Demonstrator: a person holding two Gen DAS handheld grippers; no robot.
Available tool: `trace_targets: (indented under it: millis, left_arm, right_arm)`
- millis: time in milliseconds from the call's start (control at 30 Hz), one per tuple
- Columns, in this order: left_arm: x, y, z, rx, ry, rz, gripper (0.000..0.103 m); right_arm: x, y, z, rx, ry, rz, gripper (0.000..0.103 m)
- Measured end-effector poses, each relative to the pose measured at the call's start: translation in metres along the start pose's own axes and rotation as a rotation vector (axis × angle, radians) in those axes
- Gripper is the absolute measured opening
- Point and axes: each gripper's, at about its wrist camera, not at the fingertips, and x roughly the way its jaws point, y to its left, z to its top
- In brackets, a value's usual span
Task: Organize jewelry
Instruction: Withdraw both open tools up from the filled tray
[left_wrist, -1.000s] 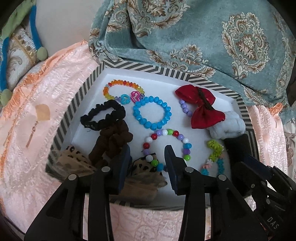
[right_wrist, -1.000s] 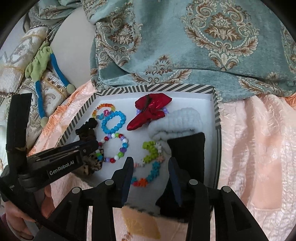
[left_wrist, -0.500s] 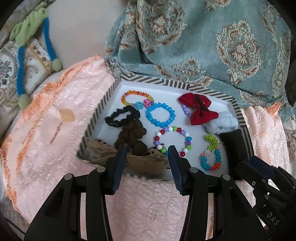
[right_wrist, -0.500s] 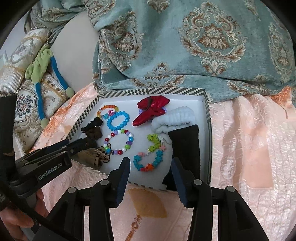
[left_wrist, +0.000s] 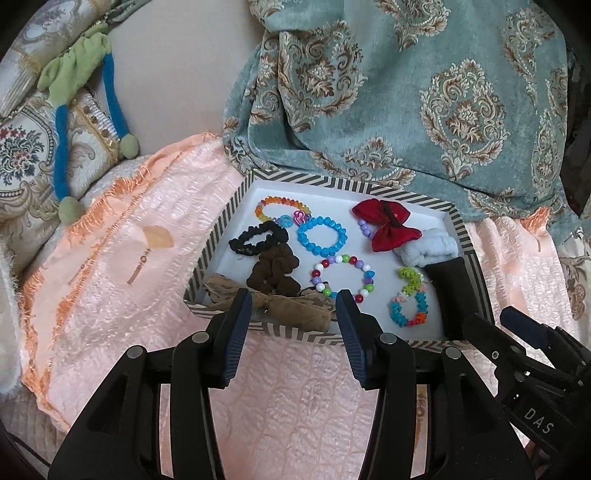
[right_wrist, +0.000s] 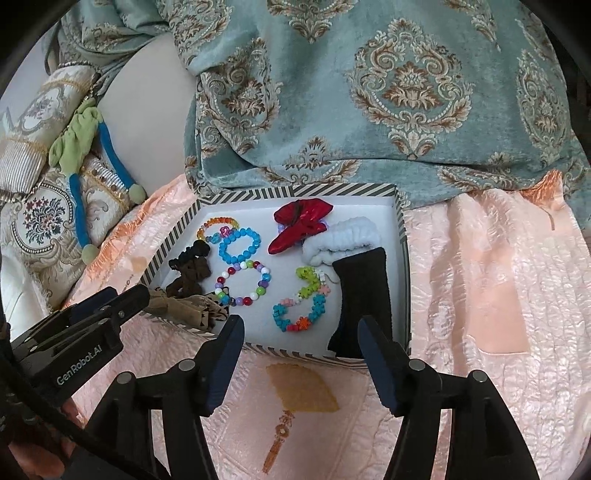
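Note:
A striped-rim white tray (left_wrist: 221, 236) (right_wrist: 400, 229) lies on a peach bedspread. In it are a blue bead bracelet (left_wrist: 322, 236) (right_wrist: 239, 245), a multicolour bead bracelet (left_wrist: 343, 275) (right_wrist: 243, 282), an orange bracelet (left_wrist: 282, 206), a turquoise flower bracelet (left_wrist: 408, 308) (right_wrist: 301, 312), a red bow (left_wrist: 386, 223) (right_wrist: 299, 225), black (left_wrist: 258, 238) and brown (left_wrist: 273, 273) scrunchies, a leopard scrunchie (left_wrist: 295, 312) over the near rim, a pale blue band (left_wrist: 424, 249) and a black band (left_wrist: 448, 295) (right_wrist: 364, 295). My left gripper (left_wrist: 293, 325) and right gripper (right_wrist: 301, 350) are open, empty, just short of the tray's near rim.
A teal patterned blanket (left_wrist: 406, 92) is heaped behind the tray. A cushion with a green and blue cord (left_wrist: 74, 92) lies at the far left. The peach bedspread (right_wrist: 498, 295) spreads on both sides of the tray. The left gripper also shows in the right wrist view (right_wrist: 110, 306).
Both grippers have drawn back out of the tray towards the near side and risen; the tray looks smaller. The jewelry has not moved.

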Motion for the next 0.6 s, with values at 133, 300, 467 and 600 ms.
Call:
trace_targets:
  millis: [133,300,467,600]
  left_arm:
    - [-0.009,-0.001,-0.003,0.001,-0.009,0.002,0.047]
    - [-0.015,0.001,-0.004,-0.002,-0.018,0.010,0.047]
    - [-0.024,0.001,-0.005,0.001,-0.034,0.020,0.047]
    - [-0.032,0.001,-0.005,0.003,-0.051,0.023,0.047]
  right_arm:
    - [-0.007,0.004,0.001,-0.003,-0.012,0.000,0.062]
    - [-0.015,0.009,0.002,-0.010,-0.030,-0.007,0.062]
    - [-0.019,0.010,0.002,-0.014,-0.036,-0.027,0.062]
    - [-0.025,0.009,0.002,-0.014,-0.050,-0.053,0.063]
